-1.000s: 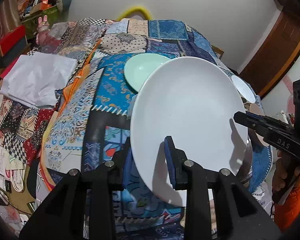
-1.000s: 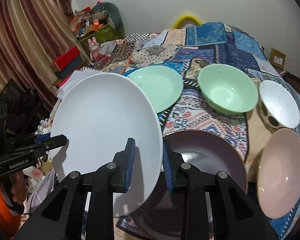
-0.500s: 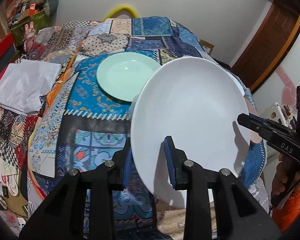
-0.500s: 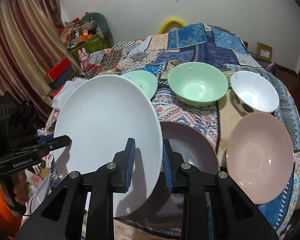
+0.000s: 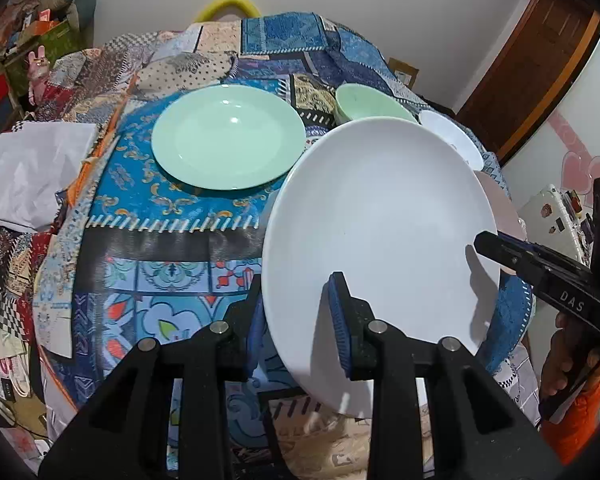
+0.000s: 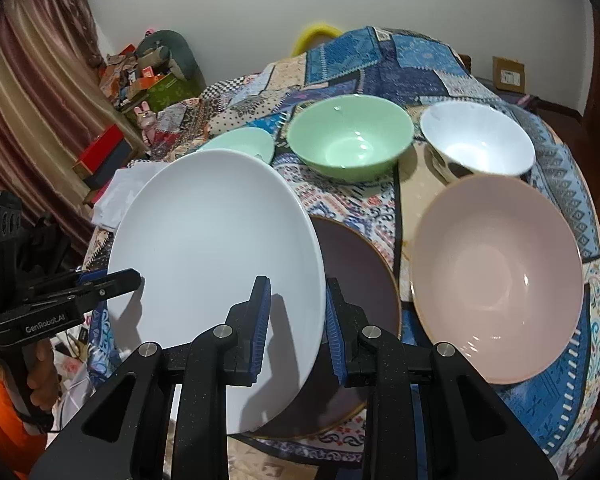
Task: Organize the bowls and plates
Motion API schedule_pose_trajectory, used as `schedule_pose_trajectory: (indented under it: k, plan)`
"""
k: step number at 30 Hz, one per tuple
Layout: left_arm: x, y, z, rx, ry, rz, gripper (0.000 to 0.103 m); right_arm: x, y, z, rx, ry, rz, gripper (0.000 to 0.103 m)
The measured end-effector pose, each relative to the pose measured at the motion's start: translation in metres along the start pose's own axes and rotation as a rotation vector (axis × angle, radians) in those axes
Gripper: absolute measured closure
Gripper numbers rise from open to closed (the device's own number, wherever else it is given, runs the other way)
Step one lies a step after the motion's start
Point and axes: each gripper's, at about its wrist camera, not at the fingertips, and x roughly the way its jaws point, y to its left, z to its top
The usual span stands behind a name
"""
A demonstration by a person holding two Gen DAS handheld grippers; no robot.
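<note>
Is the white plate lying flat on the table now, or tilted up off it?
Tilted and off the table. The white plate is clamped at opposite rim edges by the left tool and right tool, overlapping the dark plate below.

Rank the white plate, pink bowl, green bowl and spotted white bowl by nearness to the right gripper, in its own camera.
1. White plate, clamped in the right gripper.
2. Pink bowl, right.
3. Green bowl and spotted white bowl, far: too close to call.

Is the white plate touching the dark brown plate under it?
Cannot tell. In the right wrist view the white plate overlaps the dark brown plate, hiding any gap or contact.
</note>
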Motion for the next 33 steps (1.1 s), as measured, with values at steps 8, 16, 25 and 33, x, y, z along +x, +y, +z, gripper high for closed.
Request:
schedule_pose_trajectory:
  k: [8,16,25,33]
  plan:
    - [0.024,-0.008,0.000,0.025,0.048,0.003,0.073,0.007,-0.018,-0.007,0.043,0.022,-0.003,0.078]
    - [0.043,-0.010,0.000,0.029,0.086,0.012,0.073,0.014,-0.025,-0.011,0.059,0.039,-0.018,0.078]
    - [0.058,-0.012,0.004,0.031,0.110,0.009,0.073,0.017,-0.032,-0.016,0.082,0.056,-0.031,0.079]
    - [0.067,-0.016,0.003,0.032,0.137,0.004,0.072,0.018,-0.036,-0.020,0.079,0.070,-0.054,0.079]
